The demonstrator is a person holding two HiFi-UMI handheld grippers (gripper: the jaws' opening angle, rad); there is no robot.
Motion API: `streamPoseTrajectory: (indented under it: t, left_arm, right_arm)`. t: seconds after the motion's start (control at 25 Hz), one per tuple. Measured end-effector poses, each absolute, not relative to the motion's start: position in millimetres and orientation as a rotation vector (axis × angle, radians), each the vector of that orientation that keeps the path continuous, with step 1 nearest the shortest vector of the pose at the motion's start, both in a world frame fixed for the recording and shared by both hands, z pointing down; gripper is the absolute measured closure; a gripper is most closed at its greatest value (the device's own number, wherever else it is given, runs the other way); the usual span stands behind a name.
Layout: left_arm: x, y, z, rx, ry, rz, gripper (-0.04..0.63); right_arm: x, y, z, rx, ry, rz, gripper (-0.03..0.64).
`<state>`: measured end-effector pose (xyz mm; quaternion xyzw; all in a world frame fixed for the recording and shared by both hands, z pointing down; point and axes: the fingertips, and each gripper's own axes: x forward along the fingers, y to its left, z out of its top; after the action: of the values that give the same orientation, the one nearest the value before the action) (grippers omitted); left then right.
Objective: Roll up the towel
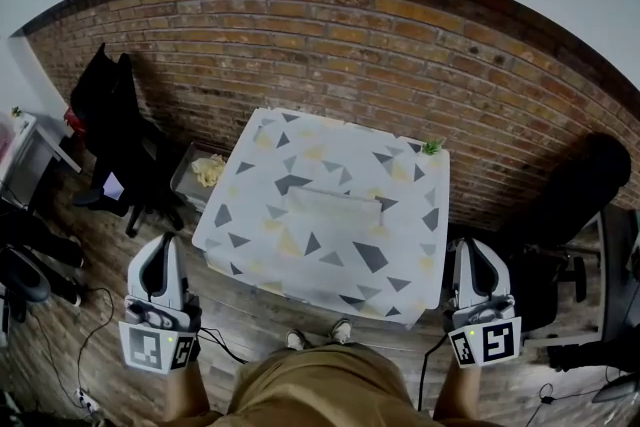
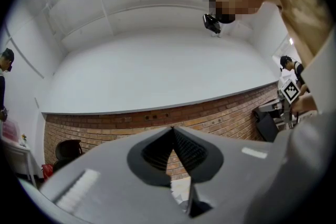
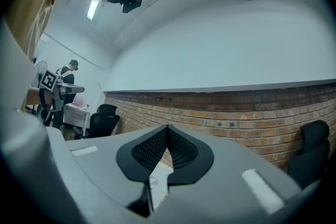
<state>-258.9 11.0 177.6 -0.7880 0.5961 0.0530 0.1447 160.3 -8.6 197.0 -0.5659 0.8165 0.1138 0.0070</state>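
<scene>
2 clenched, empty claws: you hold left claw (image 1: pixel 160 247) at 7 o'clock, right claw (image 1: pixel 471 249) at 5, off the table (image 1: pixel 405 260), likely to leave the towel (image 1: pixel 333 206) at 12 in view.

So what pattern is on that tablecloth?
The tablecloth is white with grey and yellow triangles; best in the head view.

Tiny green thing (image 1: pixel 432 147) on the table's (image 1: pixel 300 265) far corner, unidentifiable; 2 forearms (image 1: pixel 186 393) partly beyond the bottom edge.
</scene>
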Motion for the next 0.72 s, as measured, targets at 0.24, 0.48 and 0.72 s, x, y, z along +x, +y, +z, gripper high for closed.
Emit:
streamPoseTrajectory:
  t: [0.24, 0.48, 0.72]
  left_arm:
    - [-256, 6, 178, -2.276, 1.708, 0.157, 0.535]
    - [-251, 1, 182, -2.291, 1.698, 0.167, 0.535]
    - [-252, -3, 185, -2.298, 1.697, 0.18, 0.535]
  right_arm:
    - [165, -10, 198, -1.761, 2.536, 0.309, 0.614]
    - [165, -13, 200, -1.765, 2.532, 0.307, 0.614]
    - [162, -17, 201, -1.76, 2.548, 0.312, 0.614]
